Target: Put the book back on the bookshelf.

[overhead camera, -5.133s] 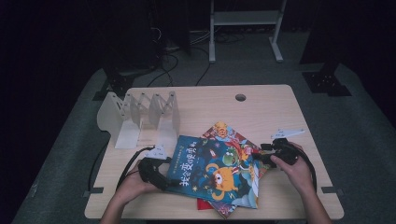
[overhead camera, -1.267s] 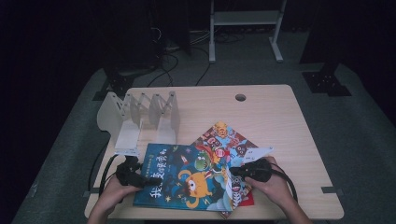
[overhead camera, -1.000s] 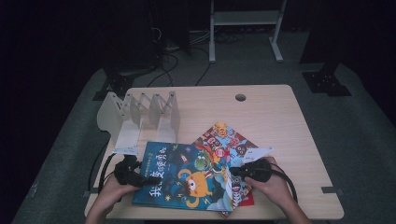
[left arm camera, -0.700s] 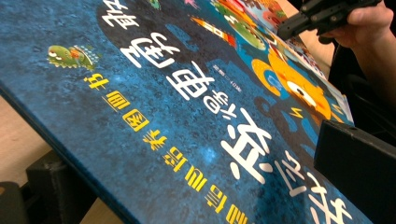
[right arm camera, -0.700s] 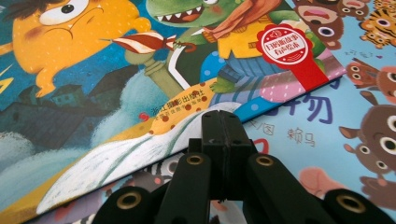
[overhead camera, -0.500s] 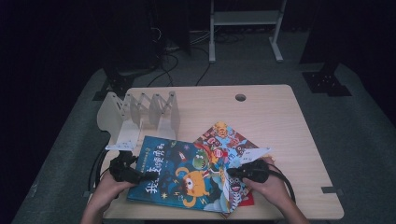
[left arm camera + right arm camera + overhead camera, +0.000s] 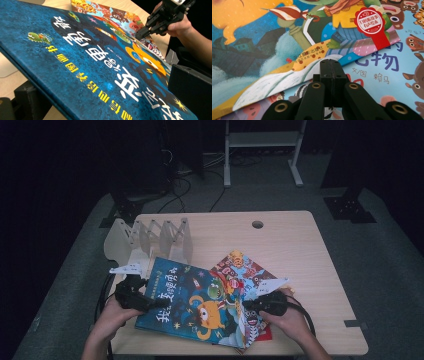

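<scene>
High view: blue book lies at the near middle of the counter, on top of a second picture book that sticks out to its right and far side. Left gripper is clamped on the blue book's left edge, that edge raised off the counter. Right gripper sits at the blue book's right edge, hand behind it. White folding rack stands far left, just beyond the blue book's far-left corner.

Left gripper view: blue book cover runs between the two black jaws, one below at the near left, one above at the right, so it is grasped at the edge. Right gripper shows far off, its tips closed at the book's other edge, second picture book beyond.

Right gripper view: right gripper jaws pressed tight together, tips just under the lifted corner of the blue book. Can't tell if any page is pinched. Second picture book lies underneath to the right.
</scene>
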Tool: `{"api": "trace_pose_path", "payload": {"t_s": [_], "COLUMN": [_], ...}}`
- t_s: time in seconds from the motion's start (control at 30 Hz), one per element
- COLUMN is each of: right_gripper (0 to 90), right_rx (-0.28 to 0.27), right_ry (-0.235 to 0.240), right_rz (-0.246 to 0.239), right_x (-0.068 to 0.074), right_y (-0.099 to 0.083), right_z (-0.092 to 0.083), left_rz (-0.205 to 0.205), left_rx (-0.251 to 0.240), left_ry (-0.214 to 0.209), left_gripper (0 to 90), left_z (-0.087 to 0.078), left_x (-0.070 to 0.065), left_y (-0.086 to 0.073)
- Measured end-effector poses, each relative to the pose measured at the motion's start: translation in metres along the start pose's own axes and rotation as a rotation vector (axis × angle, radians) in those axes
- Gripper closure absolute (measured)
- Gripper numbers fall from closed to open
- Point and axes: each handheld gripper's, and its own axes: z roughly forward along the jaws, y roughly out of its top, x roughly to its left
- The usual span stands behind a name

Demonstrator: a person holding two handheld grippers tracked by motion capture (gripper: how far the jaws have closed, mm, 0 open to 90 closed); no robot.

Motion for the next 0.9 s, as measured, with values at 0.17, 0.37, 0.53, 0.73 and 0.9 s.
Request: {"api": "trace_pose_path", "payload": {"t_s": [0.17,0.37,0.53,0.73,0.9], "right_gripper": [88.9,88.7,88.6,88.6,88.2], "right_rx": [0.002,0.002,0.002,0.006,0.013], "right_ry": [0.023,0.025,0.029,0.04,0.046], "right_rz": [0.003,-0.002,0.006,0.006,0.005], "right_x": [0.002,0.002,0.002,0.003,0.004], "right_y": [0.0,0.001,0.0,0.0,-0.001], "right_z": [0.001,0.001,0.001,0.0,-0.002], "left_rz": [0.016,0.039,0.049,0.054,0.053], "left_rx": [0.011,0.04,0.059,0.083,0.111], "left_ry": [0.005,0.002,-0.003,-0.007,-0.008], "left_gripper": [0.0,0.0,2.5,7.8,14.8], "left_z": [-0.003,-0.003,-0.003,-0.004,-0.002], "left_x": [-0.004,-0.007,-0.008,-0.011,-0.01], "left_y": [0.014,0.03,0.044,0.062,0.075]}}
